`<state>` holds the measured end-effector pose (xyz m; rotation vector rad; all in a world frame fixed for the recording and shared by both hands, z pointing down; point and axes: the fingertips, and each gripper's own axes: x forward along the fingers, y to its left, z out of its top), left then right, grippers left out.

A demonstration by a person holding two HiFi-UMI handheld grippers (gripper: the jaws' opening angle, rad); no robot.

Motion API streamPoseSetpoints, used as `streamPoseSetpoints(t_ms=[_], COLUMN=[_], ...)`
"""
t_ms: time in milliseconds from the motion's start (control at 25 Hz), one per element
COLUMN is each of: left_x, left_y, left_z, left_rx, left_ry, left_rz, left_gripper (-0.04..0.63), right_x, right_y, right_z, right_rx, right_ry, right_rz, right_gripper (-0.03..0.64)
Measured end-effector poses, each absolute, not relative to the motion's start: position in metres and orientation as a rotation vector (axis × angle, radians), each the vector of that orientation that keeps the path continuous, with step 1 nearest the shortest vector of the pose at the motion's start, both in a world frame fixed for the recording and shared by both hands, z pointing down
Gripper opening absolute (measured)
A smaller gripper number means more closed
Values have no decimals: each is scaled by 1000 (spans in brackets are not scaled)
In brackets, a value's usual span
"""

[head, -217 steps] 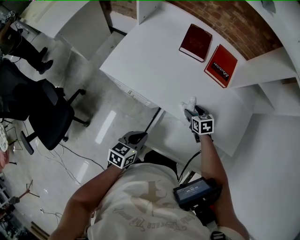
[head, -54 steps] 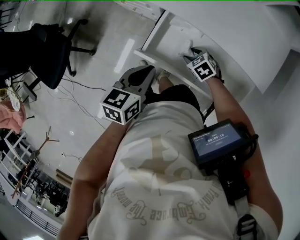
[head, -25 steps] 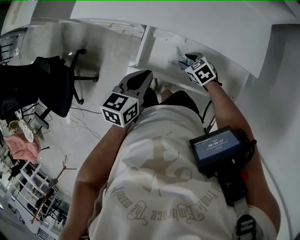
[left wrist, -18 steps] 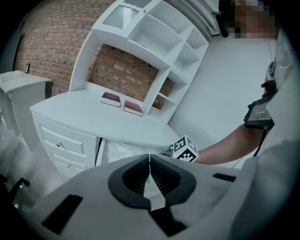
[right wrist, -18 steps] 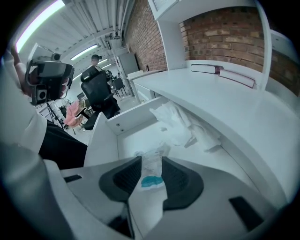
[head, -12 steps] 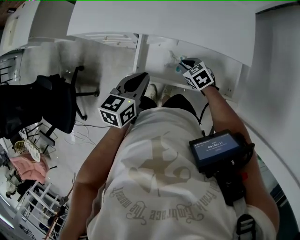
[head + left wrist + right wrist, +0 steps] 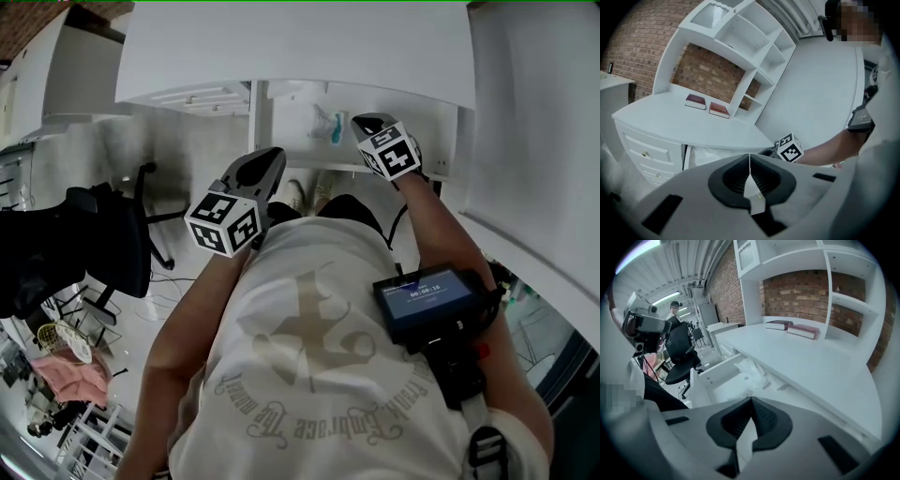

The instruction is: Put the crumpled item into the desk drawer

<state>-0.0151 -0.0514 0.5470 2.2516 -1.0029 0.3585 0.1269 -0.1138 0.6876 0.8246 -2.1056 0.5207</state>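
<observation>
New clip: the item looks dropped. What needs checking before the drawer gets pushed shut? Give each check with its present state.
1. Crumpled item lies inside the drawer: ok.
2. Right gripper free of the item: ok. Its fingers have just been closing and meet with nothing between them.
3. Left gripper empty, fingers together: ok.
4. Item sits below the drawer's rim, so it will not catch under the desk top: cannot tell.
5. Drawer shut: not ok, it stands open.
</observation>
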Motion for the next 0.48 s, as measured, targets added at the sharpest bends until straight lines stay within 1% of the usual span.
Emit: streamPoseSetpoints(t_ms=[480], left_x=[-1], left_y=[-60], left_z=[527], left_rx=[2340], left_ry=[-905], left_rz=[337], left_gripper=[25], right_x=[133], right_y=[-119], right_z=[609], right_rx=[1082], right_ry=[-2284], right_rz=[653], right_gripper=[23])
